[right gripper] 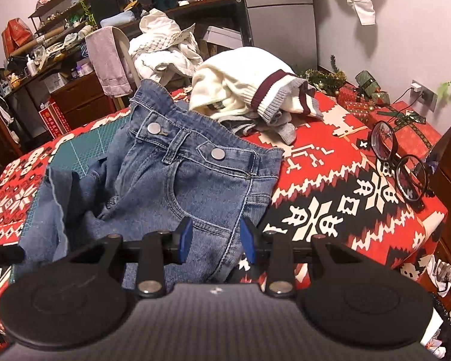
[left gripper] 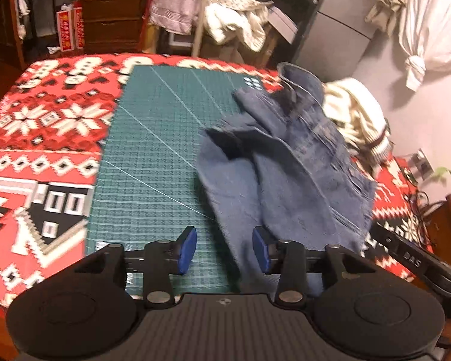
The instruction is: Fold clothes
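- Denim shorts (right gripper: 192, 174): blue, crumpled, waistband up, frame center, half on green cutting mat (left gripper: 153, 156)
- Cream sweater (right gripper: 243, 87) heaped just behind; glasses (right gripper: 400, 162) at right
- Left gripper (left gripper: 224, 248), right gripper (right gripper: 216, 240): both jaws apart, nothing held

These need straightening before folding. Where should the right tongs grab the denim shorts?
Take the denim shorts by the waistband corner on the right side, near the snap button. That edge lies flat and exposed on the tablecloth, so come in low from the right.

Crumpled blue denim shorts (right gripper: 177, 180), waistband up; on green cutting mat (left gripper: 153, 162), beside cream sweater (right gripper: 243, 90)
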`<state>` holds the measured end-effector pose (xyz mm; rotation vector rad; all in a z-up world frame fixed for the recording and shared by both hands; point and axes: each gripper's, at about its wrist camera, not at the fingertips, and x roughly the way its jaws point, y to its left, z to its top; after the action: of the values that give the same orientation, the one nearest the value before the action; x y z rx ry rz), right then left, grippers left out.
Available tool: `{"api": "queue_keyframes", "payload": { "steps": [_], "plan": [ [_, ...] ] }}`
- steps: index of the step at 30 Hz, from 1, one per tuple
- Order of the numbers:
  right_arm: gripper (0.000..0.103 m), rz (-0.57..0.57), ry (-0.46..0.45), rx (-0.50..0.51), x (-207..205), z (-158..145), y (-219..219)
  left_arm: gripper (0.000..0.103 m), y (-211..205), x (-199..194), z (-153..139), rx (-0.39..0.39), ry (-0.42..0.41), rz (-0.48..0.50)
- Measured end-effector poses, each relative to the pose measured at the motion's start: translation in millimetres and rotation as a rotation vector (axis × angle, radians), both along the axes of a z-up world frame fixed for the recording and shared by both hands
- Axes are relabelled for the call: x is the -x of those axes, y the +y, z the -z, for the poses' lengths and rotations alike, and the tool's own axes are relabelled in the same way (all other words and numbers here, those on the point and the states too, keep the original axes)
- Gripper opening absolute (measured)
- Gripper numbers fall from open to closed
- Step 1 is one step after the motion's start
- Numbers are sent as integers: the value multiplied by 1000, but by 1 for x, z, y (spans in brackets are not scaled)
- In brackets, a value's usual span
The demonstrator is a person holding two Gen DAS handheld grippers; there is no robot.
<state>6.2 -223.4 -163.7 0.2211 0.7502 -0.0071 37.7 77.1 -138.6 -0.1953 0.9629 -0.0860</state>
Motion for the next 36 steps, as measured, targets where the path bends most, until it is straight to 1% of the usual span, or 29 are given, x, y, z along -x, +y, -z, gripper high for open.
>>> {"api": "queue_keyframes", "payload": {
  "steps": [4,6,9,11,12,14,17,18,21,22,24,27,28,29,30,31,32,34,36],
  "plan": [
    [46,14,-10,19,-1,2,1,49,29,-10,-5,34,-4,-53],
    [52,18,-11,26,-3,4,1,50,38,-25,-9,45,-20,-72],
    [54,16,-3,34,-9,7,1,54,42,-58,-16,51,-59,-41],
    [55,14,2,39,-13,9,0,60,31,-84,-19,20,-84,10],
    [55,13,5,42,-15,11,0,61,23,-98,-19,7,-96,58],
    [56,11,10,47,-20,13,0,61,9,-121,-15,-16,-99,118],
    [60,9,17,55,-26,17,-1,61,-14,-153,-3,-77,-113,225],
    [61,8,20,58,-28,18,-1,61,-20,-164,3,-89,-103,252],
    [66,5,28,66,-34,21,-1,61,-35,-195,24,-70,-24,325],
    [67,4,30,68,-36,22,-1,61,-40,-202,29,-74,-4,339],
    [71,2,35,73,-40,25,-2,61,-48,-210,38,-84,22,373],
    [72,6,53,72,-49,30,-2,61,-58,-220,51,-76,73,421],
    [72,7,59,72,-52,31,-2,58,-61,-222,56,-76,90,436],
    [72,9,65,71,-55,33,-2,55,-64,-223,59,-91,97,445],
    [72,10,71,70,-58,35,-2,55,-66,-223,62,-105,103,454],
    [72,11,77,70,-61,36,-2,52,-68,-223,64,-107,107,458],
    [72,13,83,69,-64,38,-2,45,-69,-223,66,-110,111,461],
    [71,16,95,68,-70,41,-2,36,-71,-221,66,-120,103,452],
    [70,29,103,73,-74,43,-4,30,-73,-218,66,-128,91,443]
  ]
}}
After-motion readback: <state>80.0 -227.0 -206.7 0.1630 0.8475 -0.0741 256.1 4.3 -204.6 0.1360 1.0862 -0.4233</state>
